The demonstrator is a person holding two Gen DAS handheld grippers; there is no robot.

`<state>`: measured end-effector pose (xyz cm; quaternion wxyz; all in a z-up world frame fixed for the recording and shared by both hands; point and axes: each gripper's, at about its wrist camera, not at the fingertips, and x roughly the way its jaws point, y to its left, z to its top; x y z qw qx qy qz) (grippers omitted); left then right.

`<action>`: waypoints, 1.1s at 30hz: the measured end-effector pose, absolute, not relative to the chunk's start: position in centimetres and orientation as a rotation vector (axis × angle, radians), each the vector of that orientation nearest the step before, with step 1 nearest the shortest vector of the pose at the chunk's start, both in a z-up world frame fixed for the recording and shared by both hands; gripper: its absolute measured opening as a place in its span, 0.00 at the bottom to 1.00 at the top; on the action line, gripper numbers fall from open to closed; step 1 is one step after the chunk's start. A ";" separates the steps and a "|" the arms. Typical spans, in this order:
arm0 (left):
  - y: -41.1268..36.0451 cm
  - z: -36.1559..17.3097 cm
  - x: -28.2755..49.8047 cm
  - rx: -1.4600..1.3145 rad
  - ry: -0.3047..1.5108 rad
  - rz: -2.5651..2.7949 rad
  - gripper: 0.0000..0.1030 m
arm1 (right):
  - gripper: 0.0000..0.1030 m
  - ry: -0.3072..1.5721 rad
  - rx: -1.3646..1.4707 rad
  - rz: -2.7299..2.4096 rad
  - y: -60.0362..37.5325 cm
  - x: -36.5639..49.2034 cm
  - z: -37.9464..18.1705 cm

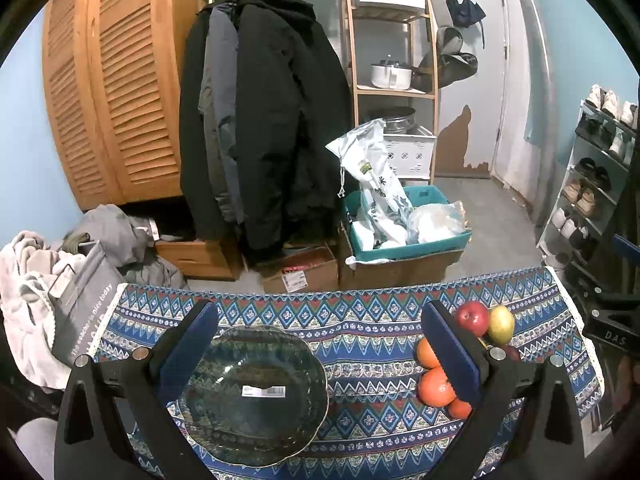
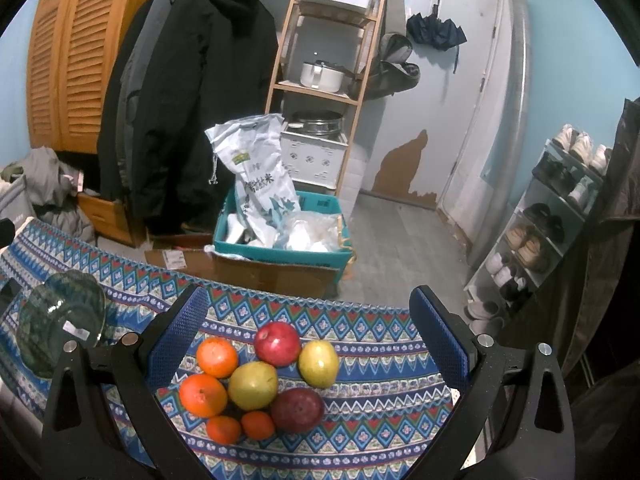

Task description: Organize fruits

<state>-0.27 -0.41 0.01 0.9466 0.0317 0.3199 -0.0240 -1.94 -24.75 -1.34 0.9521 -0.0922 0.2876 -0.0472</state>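
A dark green glass bowl (image 1: 256,394) with a barcode sticker sits empty on the patterned tablecloth (image 1: 368,332); my left gripper (image 1: 320,344) hovers open above it, fingers either side. To its right lie a red apple (image 1: 473,317), a yellow-green pear (image 1: 501,323) and oranges (image 1: 435,386). In the right wrist view my right gripper (image 2: 310,340) is open over a fruit cluster: several oranges (image 2: 203,395), two pears (image 2: 253,385), a red apple (image 2: 278,343) and a dark red apple (image 2: 298,409). The bowl (image 2: 60,328) shows at the left.
Beyond the table's far edge stand cardboard boxes (image 1: 400,268), a teal crate (image 2: 280,252) with bags, hanging coats (image 1: 260,120) and a wooden shelf (image 1: 392,92). A shoe rack (image 2: 540,224) is at the right, a heap of clothes (image 1: 40,280) at the left.
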 end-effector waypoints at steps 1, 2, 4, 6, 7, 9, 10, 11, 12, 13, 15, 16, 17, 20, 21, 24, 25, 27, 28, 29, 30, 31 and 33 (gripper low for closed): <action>-0.3 0.0 -0.3 0.063 0.651 -0.049 0.99 | 0.96 0.585 -0.187 -0.096 -24.8 -2.0 -1.4; -0.3 0.0 -0.3 0.061 0.651 -0.050 0.99 | 0.96 0.584 -0.188 -0.096 -24.7 -1.9 -1.4; -0.3 0.1 -0.2 0.062 0.650 -0.049 0.99 | 0.96 0.584 -0.189 -0.096 -24.8 -1.9 -1.3; -0.3 0.1 -0.3 0.063 0.648 -0.048 0.99 | 0.96 0.586 -0.190 -0.098 -24.7 -1.8 -1.3; -0.3 0.1 -0.3 0.063 0.647 -0.049 0.99 | 0.96 0.586 -0.190 -0.098 -24.8 -1.8 -1.3; -0.3 0.1 -0.3 0.064 0.646 -0.048 0.99 | 0.96 0.585 -0.190 -0.097 -24.8 -1.9 -1.3; -0.3 0.1 -0.3 0.065 0.646 -0.047 0.99 | 0.96 0.585 -0.190 -0.098 -24.8 -1.9 -1.3; -0.3 0.0 -0.3 0.065 0.646 -0.048 0.99 | 0.96 0.585 -0.190 -0.097 -24.8 -1.8 -1.3; -0.3 0.0 -0.3 0.064 0.645 -0.047 0.99 | 0.96 0.585 -0.189 -0.097 -24.8 -1.8 -1.3; -0.3 0.0 -0.3 0.064 0.645 -0.048 0.99 | 0.96 0.585 -0.189 -0.096 -24.8 -1.8 -1.3; -0.4 0.0 -0.3 0.060 0.646 -0.050 0.99 | 0.96 0.585 -0.190 -0.098 -24.8 -1.9 -1.3; -0.4 0.0 -0.3 0.059 0.646 -0.051 0.99 | 0.96 0.582 -0.189 -0.099 -24.8 -1.9 -1.3; -0.4 0.0 -0.4 0.060 0.646 -0.052 0.99 | 0.96 0.579 -0.188 -0.100 -24.9 -1.9 -1.2; -0.4 0.0 -0.4 0.061 0.644 -0.052 0.99 | 0.96 0.573 -0.186 -0.103 -25.1 -1.9 -1.0; -0.4 0.0 -0.4 0.061 0.643 -0.052 0.99 | 0.96 0.572 -0.184 -0.104 -25.1 -2.0 -1.0; -0.4 0.0 -0.4 0.060 0.644 -0.052 0.99 | 0.96 0.573 -0.187 -0.103 -25.1 -2.0 -1.0; -0.4 0.0 -0.4 0.059 0.644 -0.052 0.99 | 0.96 0.573 -0.187 -0.103 -25.1 -2.0 -1.0; -0.5 0.0 -0.5 0.057 0.641 -0.052 0.99 | 0.96 0.572 -0.186 -0.103 -25.2 -1.9 -1.0; -0.4 0.0 -0.5 0.057 0.640 -0.052 0.99 | 0.96 0.572 -0.185 -0.102 -25.2 -2.0 -1.0; -0.4 0.0 -0.5 0.057 0.639 -0.053 0.99 | 0.96 0.570 -0.185 -0.104 -25.2 -2.0 -0.9; -0.4 0.0 -0.6 0.058 0.639 -0.052 0.99 | 0.96 0.568 -0.185 -0.105 -25.2 -2.0 -0.9; -0.5 0.0 -0.6 0.059 0.638 -0.052 0.99 | 0.96 0.566 -0.184 -0.106 -25.3 -2.0 -0.9; -0.4 0.1 -0.6 0.056 0.638 -0.053 0.99 | 0.96 0.563 -0.181 -0.107 -25.4 -2.1 -0.8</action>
